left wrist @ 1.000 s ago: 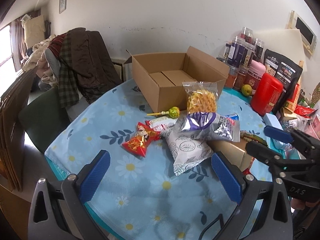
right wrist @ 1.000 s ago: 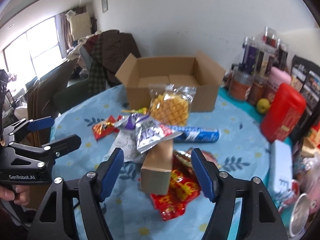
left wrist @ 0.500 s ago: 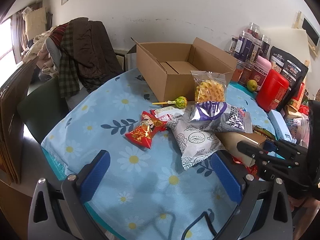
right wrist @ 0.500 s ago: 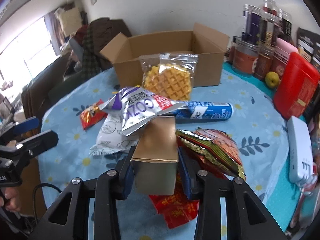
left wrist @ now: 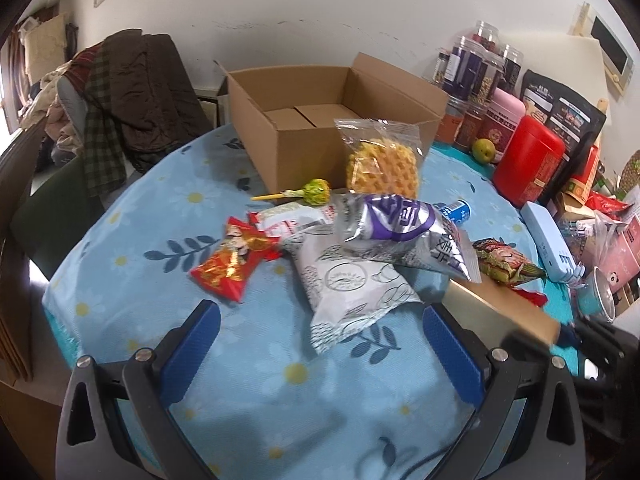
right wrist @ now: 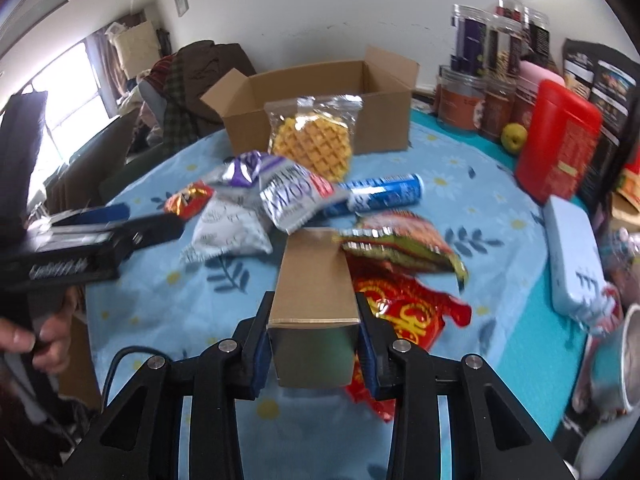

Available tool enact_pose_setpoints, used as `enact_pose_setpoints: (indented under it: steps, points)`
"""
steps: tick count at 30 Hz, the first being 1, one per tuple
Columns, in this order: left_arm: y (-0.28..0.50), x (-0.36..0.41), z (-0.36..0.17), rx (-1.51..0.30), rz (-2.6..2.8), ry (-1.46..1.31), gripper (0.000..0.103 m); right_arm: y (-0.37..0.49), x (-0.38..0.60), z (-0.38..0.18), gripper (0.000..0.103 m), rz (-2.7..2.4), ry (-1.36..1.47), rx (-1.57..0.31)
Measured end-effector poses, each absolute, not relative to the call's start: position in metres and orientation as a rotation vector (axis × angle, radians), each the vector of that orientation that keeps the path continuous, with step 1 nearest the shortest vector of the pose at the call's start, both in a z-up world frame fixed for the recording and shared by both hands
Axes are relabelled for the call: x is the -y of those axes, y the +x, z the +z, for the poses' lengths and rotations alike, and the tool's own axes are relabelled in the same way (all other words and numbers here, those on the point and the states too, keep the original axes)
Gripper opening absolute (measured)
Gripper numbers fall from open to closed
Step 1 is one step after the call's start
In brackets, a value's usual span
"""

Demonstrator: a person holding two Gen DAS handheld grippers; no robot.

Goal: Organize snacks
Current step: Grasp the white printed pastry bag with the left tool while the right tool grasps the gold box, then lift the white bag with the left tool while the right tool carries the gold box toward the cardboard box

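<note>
My right gripper [right wrist: 314,350] is shut on a long brown snack box [right wrist: 314,276], lifted off the pile; it also shows in the left wrist view [left wrist: 504,312]. My left gripper [left wrist: 320,348] is open and empty above the blue flowered tablecloth [left wrist: 256,364], near a white packet [left wrist: 352,284]. An open cardboard box [left wrist: 320,120] stands at the back. In front of it lie a waffle bag [right wrist: 312,140], a silver-purple bag [right wrist: 288,192], a blue tube [right wrist: 380,194], red packets [left wrist: 232,260] and a lollipop [left wrist: 308,194].
Jars [right wrist: 492,60], a red canister [right wrist: 558,140], a green fruit [right wrist: 514,136] and a pale blue case [right wrist: 572,248] crowd the right side. A chair piled with clothes [left wrist: 128,92] stands behind the table at left. A metal cup [right wrist: 632,360] sits at far right.
My right gripper has closed on the brown box and pulled it back out from under the silver-purple bag. My left gripper has moved in closer over the table.
</note>
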State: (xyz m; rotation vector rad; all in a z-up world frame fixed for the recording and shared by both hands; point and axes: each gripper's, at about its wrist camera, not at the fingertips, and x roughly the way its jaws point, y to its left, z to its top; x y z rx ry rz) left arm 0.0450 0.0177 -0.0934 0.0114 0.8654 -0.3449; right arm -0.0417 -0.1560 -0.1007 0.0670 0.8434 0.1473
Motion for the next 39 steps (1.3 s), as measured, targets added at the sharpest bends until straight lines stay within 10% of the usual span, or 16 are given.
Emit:
enact_pose_setpoints:
  steps: [15, 19, 25, 39]
  points:
    - [0.099, 0.02, -0.131, -0.984, -0.294, 0.032, 0.103, -0.032, 0.162, -0.12, 0.044, 0.167, 0.075, -0.877]
    - [0.102, 0.02, -0.139, -1.016, -0.381, -0.034, 0.075, -0.028, 0.16, -0.119, 0.044, 0.167, 0.06, -0.865]
    - [0.088, 0.013, -0.137, -1.009, -0.406, -0.02, 0.06, -0.03, 0.157, -0.118, 0.038, 0.165, 0.049, -0.852]
    - [0.033, -0.015, -0.131, -1.077, -0.498, 0.003, 0.058, -0.058, 0.146, -0.112, 0.037, 0.159, 0.059, -0.853]
